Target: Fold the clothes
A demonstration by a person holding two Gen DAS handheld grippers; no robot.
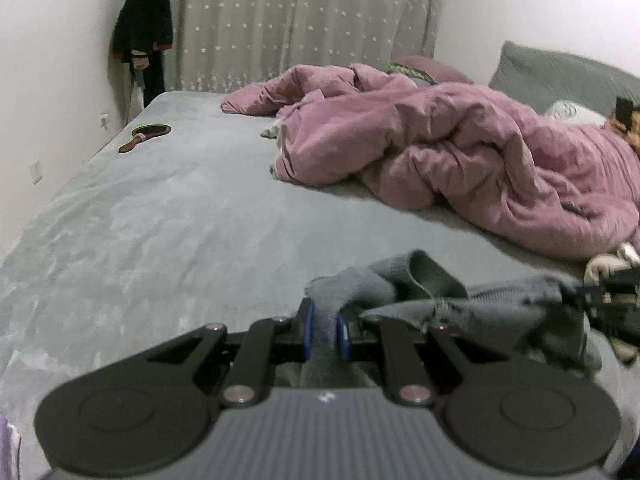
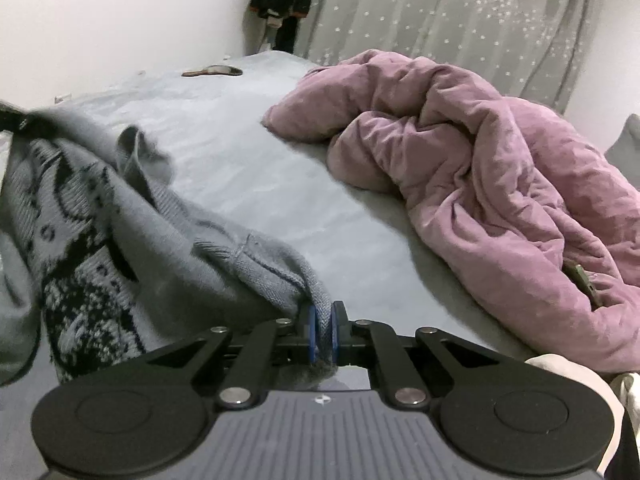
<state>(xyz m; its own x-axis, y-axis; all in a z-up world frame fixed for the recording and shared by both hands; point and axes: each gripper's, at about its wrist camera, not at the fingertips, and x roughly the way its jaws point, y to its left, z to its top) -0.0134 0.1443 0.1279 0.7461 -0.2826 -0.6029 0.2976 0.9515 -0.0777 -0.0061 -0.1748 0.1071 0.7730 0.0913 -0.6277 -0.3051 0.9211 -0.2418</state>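
Observation:
A grey knit sweater (image 2: 120,232) with a black and white pattern hangs stretched between my two grippers above the grey bed (image 2: 248,168). My right gripper (image 2: 323,332) is shut on one edge of the sweater, its blue pads pinching the knit. In the left wrist view, my left gripper (image 1: 325,330) is shut on another fold of the grey sweater (image 1: 404,284). The right gripper (image 1: 596,292) shows at the right edge there, holding the far end of the cloth. The sweater's lower part hangs below both views.
A crumpled pink quilt (image 1: 460,152) covers the right half of the bed. A brown hand mirror (image 1: 144,136) lies at the far left edge. Grey pillows (image 1: 560,72) sit at the far right. Dark clothes (image 1: 142,28) hang on the wall beside the star-patterned curtain (image 1: 296,20).

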